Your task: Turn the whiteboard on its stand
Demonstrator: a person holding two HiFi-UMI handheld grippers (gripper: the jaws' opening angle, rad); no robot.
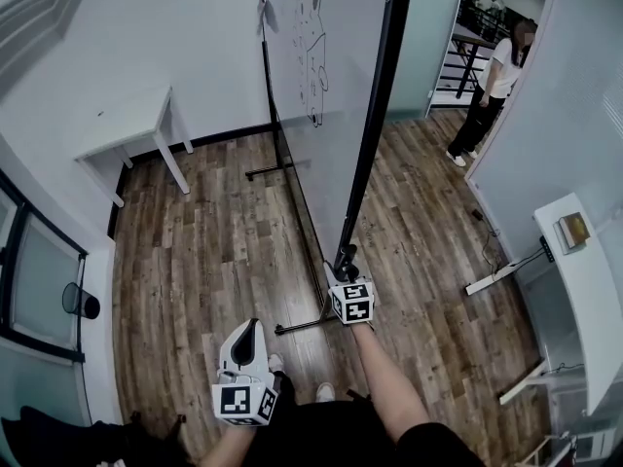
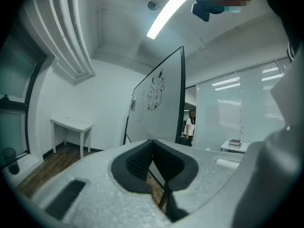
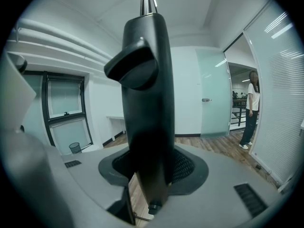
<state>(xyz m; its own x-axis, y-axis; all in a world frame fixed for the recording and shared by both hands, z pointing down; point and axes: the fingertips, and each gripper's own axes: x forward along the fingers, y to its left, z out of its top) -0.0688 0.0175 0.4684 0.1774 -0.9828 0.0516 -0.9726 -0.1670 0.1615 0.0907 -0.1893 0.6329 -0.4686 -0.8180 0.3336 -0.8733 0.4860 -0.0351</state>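
Wooden plank floor bears the tall white whiteboard on its black metal stand, seen edge-on in mid-room. Right gripper clamps the board's black frame upright between its jaws. Left gripper hangs free, jaws together, empty.

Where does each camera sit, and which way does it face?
Head view: on the person's head, steeply down at floor and whiteboard; left tool, right tool, forearm show.
Left gripper view: on the left tool, facing the whiteboard's drawn side; its jaws show.
Right gripper view: on the right tool, facing the frame its jaws grip.
All share the whiteboard.
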